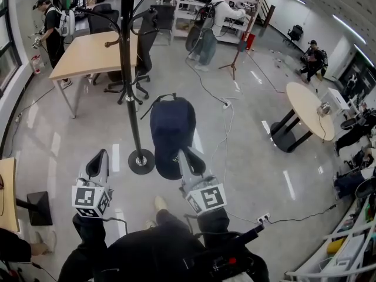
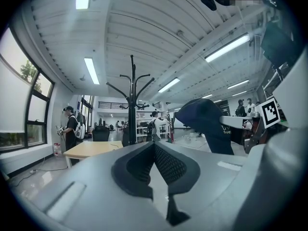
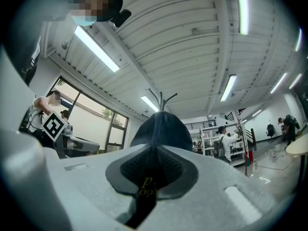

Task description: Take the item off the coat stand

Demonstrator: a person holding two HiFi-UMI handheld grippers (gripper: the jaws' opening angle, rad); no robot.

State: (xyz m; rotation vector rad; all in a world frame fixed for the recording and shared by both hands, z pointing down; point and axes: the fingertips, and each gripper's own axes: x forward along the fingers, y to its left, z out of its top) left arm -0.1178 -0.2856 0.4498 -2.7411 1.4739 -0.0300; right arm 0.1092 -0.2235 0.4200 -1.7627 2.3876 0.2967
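Note:
A navy cap (image 1: 171,128) hangs in the air just right of the black coat stand (image 1: 126,69), apart from its pole and hooks. My right gripper (image 1: 187,156) is shut on the cap's edge. In the right gripper view the cap (image 3: 161,129) fills the space past the jaws (image 3: 156,150), fabric with gold lettering is pinched between the pads, and the stand's hooks (image 3: 161,99) peek out above it. My left gripper (image 1: 98,160) is left of the stand's round base (image 1: 141,161), shut and holding nothing. The left gripper view shows the stand (image 2: 132,105) ahead and the cap (image 2: 209,121) at right.
A wooden table (image 1: 94,51) and a black office chair (image 1: 141,57) stand behind the coat stand. A round table (image 1: 308,107) is at right. Cables (image 1: 226,128) run across the glossy floor. People stand at far left (image 1: 50,25) and at the back (image 1: 214,16).

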